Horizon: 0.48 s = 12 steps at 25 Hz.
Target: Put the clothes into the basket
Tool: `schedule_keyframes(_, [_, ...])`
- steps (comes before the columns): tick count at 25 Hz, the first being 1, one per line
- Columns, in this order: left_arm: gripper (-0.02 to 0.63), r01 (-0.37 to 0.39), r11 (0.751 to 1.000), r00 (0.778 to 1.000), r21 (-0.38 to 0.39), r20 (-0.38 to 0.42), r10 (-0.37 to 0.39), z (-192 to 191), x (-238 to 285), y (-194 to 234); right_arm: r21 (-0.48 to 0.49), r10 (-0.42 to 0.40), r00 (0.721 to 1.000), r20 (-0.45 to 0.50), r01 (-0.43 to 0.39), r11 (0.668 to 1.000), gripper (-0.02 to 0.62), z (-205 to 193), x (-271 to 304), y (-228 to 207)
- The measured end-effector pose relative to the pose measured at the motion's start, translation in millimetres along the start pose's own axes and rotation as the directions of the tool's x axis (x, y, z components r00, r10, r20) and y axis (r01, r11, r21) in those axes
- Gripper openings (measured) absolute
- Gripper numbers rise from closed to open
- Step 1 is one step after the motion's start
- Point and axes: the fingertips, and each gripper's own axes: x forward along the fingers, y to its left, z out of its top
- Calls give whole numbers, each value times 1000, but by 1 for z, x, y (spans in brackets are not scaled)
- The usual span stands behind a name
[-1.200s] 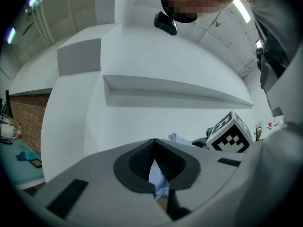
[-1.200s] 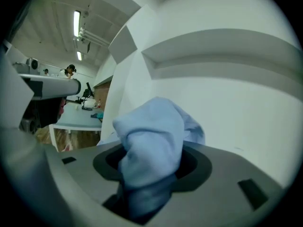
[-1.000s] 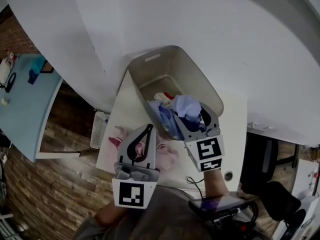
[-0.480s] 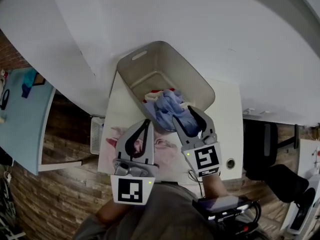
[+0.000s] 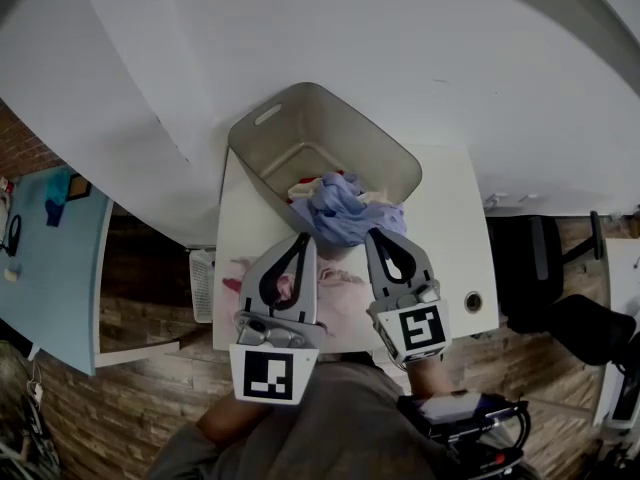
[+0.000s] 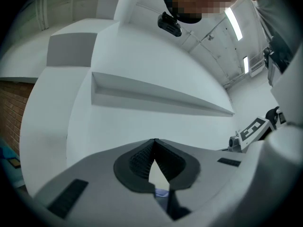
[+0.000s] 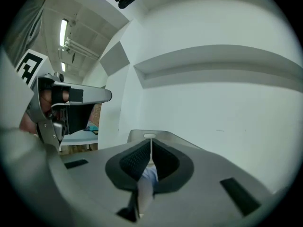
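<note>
Both tongs hang empty over the desk's point(image 5: 452, 230) near edge: the left tongs point(image 5: 302, 240) are clenched, and the right tongs point(image 5: 374, 236) have just been closing and are now clenched too. Under them a pink garment point(image 5: 330, 294) lies flat on the desk by its near edge. Beyond, blue clothes point(image 5: 345, 213) are heaped at the near rim of the basket point(image 5: 300, 103), which stands at the desk's far left corner.

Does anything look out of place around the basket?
The blue garment hangs over the near rim of the grey plastic basket instead of lying inside, and a pink garment lies on the white table.
</note>
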Motion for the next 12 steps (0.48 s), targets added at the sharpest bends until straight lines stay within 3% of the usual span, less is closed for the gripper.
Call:
schedule_keyframes(7, [8,65,998,998,-3,-6,-65,-1,-14,-7,24,-60,998,-12,60,998,17,-4,-23,11])
schedule_keyframes(12, [8,98,995,995,-7,-4,-98,-4,-23,-17,26,-56,998,-8,56,998,17,-7,-36,18])
